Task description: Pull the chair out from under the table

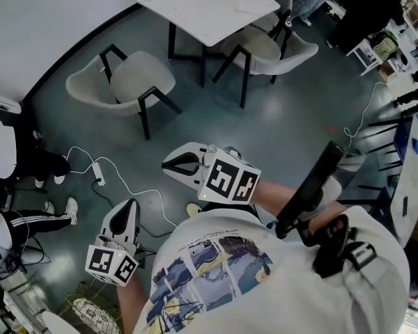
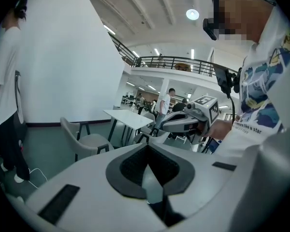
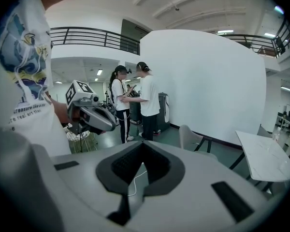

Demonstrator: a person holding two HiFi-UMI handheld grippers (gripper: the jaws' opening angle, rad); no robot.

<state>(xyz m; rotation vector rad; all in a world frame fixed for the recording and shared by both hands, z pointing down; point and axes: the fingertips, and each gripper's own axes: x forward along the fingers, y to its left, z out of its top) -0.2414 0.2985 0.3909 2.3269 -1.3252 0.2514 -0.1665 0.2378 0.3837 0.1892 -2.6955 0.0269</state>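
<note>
We hold both grippers low over the dark floor (image 1: pixel 223 127). The left gripper (image 1: pixel 129 207) has its jaws pressed together with nothing between them, and the right gripper (image 1: pixel 168 164) is closed and empty too. The chair (image 1: pixel 132 82) (pale seat, black legs) stands clear of the white table (image 1: pixel 209 5), off its left corner in the head view, well apart from both grippers.
</note>
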